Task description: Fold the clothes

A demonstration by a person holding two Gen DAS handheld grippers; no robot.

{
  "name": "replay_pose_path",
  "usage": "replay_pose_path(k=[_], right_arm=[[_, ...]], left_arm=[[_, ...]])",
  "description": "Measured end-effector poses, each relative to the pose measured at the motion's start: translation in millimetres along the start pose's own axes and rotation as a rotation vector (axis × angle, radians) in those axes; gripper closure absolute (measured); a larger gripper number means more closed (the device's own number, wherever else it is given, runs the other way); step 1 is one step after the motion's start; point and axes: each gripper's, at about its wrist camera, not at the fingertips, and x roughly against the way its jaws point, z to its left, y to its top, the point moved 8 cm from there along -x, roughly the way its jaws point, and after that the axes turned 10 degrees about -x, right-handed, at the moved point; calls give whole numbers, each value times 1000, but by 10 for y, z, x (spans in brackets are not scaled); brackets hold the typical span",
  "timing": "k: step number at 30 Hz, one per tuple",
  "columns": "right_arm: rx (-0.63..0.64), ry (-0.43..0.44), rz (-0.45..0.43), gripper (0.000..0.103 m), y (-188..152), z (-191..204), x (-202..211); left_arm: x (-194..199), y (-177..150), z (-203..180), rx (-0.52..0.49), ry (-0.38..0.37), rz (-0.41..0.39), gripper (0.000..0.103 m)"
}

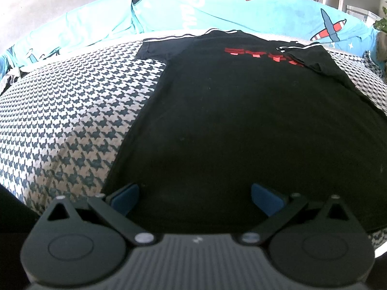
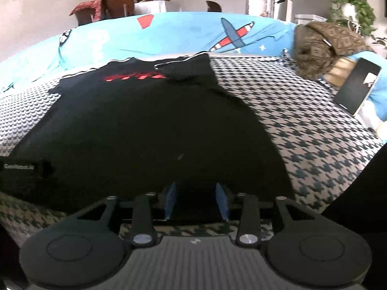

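A black T-shirt [image 1: 241, 120] is lying spread on the houndstooth bed cover [image 1: 72, 120], its collar end pointing toward the far edge where the turquoise quilt [image 1: 217, 7] is bunched, its hem reaching the near edge. The right sleeve [image 2: 186, 68] is lying turned in over the red chest print [image 1: 261, 54]; the left sleeve [image 1: 154, 48] is sticking out flat toward the left edge.

The left gripper [image 1: 194, 198] is hanging over the hem with its blue fingers wide apart, holding nothing. The right gripper [image 2: 196, 201] is sitting low at the hem's right end, its fingers narrower but with a gap showing between them; I cannot tell whether any cloth is lying in that gap.

My worry is uneven grips: if one claw is pinching only the top layer, or one is lifting before the other, the hem could be dragging skew and the turned-in sleeve slipping back out. The soft cover could be getting caught in the pinch too. A laptop [image 2: 355, 87] near the right edge is lying close enough for a swung cloth to brush.
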Motion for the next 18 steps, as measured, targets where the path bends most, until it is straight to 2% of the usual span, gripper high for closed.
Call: replay_pose_path(k=[4, 9, 12, 18], right_arm=[[20, 39, 39, 55, 26, 102, -59], [110, 85, 64, 53, 148, 254, -153], [179, 113, 75, 52, 246, 345, -234], [311, 143, 91, 51, 425, 499, -437]], left_arm=[[7, 28, 25, 22, 14, -8, 0], [-14, 89, 86, 43, 30, -15, 1], [-40, 140, 132, 53, 35, -18, 7], [-116, 270, 255, 80, 44, -22, 10]])
